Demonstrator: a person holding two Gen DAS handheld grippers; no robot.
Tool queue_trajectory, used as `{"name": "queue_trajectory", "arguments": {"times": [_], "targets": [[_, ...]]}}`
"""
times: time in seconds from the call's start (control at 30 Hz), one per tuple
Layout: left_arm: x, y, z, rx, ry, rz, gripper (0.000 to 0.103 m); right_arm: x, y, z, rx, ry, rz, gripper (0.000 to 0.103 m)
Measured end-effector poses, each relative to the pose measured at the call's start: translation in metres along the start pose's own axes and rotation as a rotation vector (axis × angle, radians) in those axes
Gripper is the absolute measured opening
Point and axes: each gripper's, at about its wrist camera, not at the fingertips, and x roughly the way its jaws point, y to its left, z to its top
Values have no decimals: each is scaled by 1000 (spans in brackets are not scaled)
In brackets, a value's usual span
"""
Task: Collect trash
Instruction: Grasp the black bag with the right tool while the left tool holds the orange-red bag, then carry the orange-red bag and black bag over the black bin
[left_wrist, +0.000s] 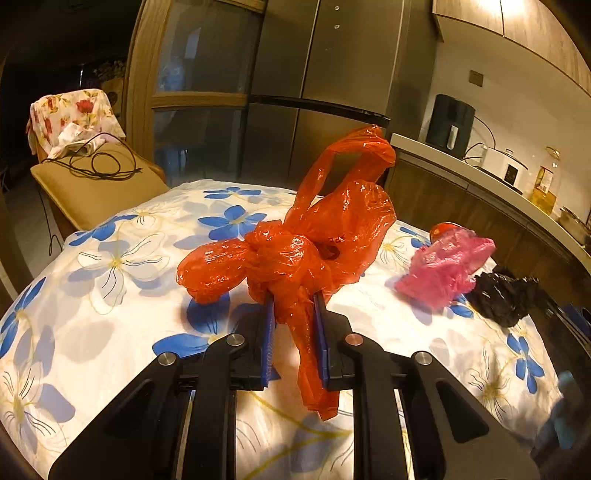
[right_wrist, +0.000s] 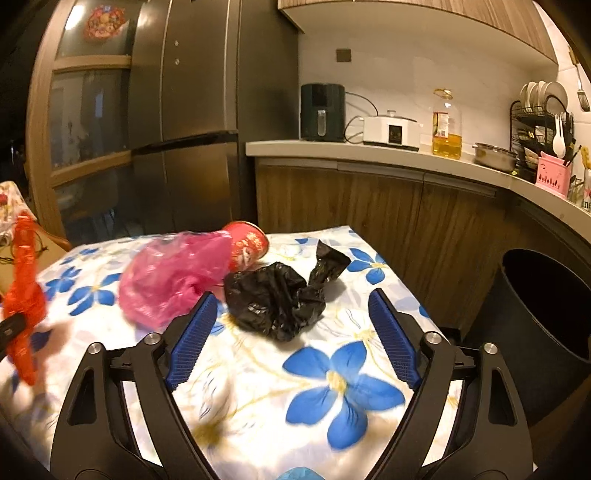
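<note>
On my left wrist view, the left gripper (left_wrist: 295, 306) is clamped on the knotted orange-red plastic bag (left_wrist: 295, 251), held above the blue-flowered white tablecloth (left_wrist: 110, 295); on my right wrist view, the right gripper (right_wrist: 291, 306) gapes wide and empty, the crumpled black plastic bag (right_wrist: 277, 299) lying between its fingertips, the crumpled pink plastic bag (right_wrist: 173, 277) just beside the left pad.

Kitchen background stuff

Steel fridge (right_wrist: 192, 110), air fryer (right_wrist: 322, 112) and oil bottle (right_wrist: 447, 125) on the counter (right_wrist: 369, 153), dish rack (right_wrist: 535, 118), flowery tablecloth (right_wrist: 332, 387).

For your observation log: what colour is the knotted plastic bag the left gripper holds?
Orange-red knotted plastic bag; left wrist view.
</note>
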Motion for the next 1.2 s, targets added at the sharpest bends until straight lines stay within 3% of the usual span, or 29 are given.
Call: {"name": "queue_trajectory", "arguments": {"times": [0.2,0.3,0.43,0.47,0.83,1.2], "targets": [[2,-2,-1,26,2,-8,19,31,0,4,22,60,27,62],[2,-1,-2,26,6,-7,19,39,3,3,9,86,45,43],[3,-1,-2,25,10,-6,19,41,13,0,-26,89,63,6],[3,-1,-2,26,10,-6,19,38,14,0,-34,81,64,3],[-20,-10,-6,62,-28,-26,19,-33,-4,1,4,-29,112,1],[-57,-43,-13,111,-59,-113,19,-114,-29,-2,30,-97,144,1]]}}
